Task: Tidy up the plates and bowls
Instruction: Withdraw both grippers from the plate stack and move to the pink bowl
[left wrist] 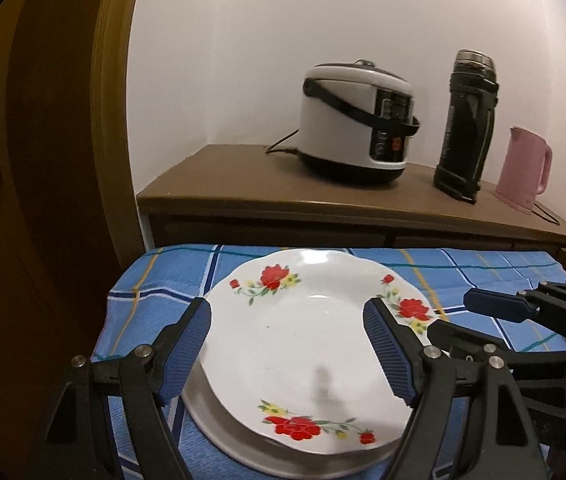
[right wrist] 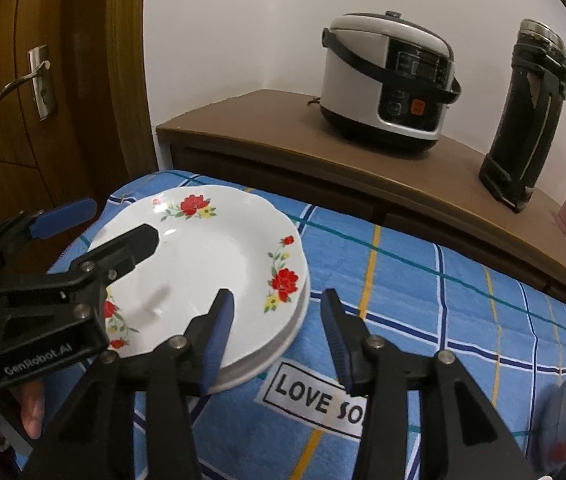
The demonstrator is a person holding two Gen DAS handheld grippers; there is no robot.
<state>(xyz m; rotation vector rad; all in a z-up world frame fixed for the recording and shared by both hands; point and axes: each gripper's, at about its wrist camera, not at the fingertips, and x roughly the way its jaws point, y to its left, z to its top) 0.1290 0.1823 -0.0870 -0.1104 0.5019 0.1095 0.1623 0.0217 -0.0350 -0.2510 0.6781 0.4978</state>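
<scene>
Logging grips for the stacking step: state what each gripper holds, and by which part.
Nothing is held. The left gripper is open above the floral plate; the right gripper is open beside the plate's rim, fingers not pressing on it.

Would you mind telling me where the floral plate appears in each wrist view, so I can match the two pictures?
Left wrist view: the floral plate fills the lower centre, stacked on a metal plate, on the blue checked cloth.
Right wrist view: the floral plate lies left of centre, on the same stack.
Shared landmark: the rice cooker on the wooden cabinet behind.
</scene>
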